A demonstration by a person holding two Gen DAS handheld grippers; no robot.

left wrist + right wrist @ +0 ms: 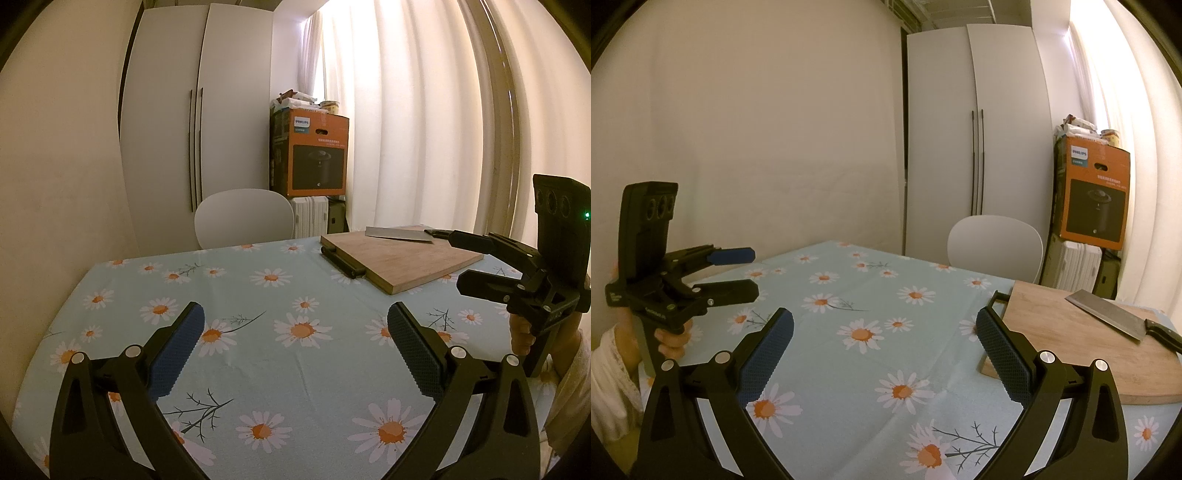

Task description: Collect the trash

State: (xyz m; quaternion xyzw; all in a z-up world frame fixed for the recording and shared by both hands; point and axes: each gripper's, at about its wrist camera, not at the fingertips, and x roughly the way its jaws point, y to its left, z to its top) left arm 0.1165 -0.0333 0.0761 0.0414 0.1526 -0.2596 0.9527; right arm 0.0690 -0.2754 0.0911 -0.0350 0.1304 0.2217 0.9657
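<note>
No trash shows in either view. My left gripper (295, 317) is open and empty above the daisy-print tablecloth (258, 295); it also shows at the left of the right wrist view (753, 271). My right gripper (884, 321) is open and empty over the same cloth (849, 295), close to the near left corner of a wooden cutting board (1071, 339). The right gripper also shows at the right edge of the left wrist view (456, 262), beside the board (402, 258).
A cleaver (1108, 317) lies on the board, handle to the right; it also shows in the left wrist view (399, 233). A white chair (243, 218) stands at the table's far side. Behind are a white wardrobe (192, 129), an orange Philips box (314, 155) and curtains.
</note>
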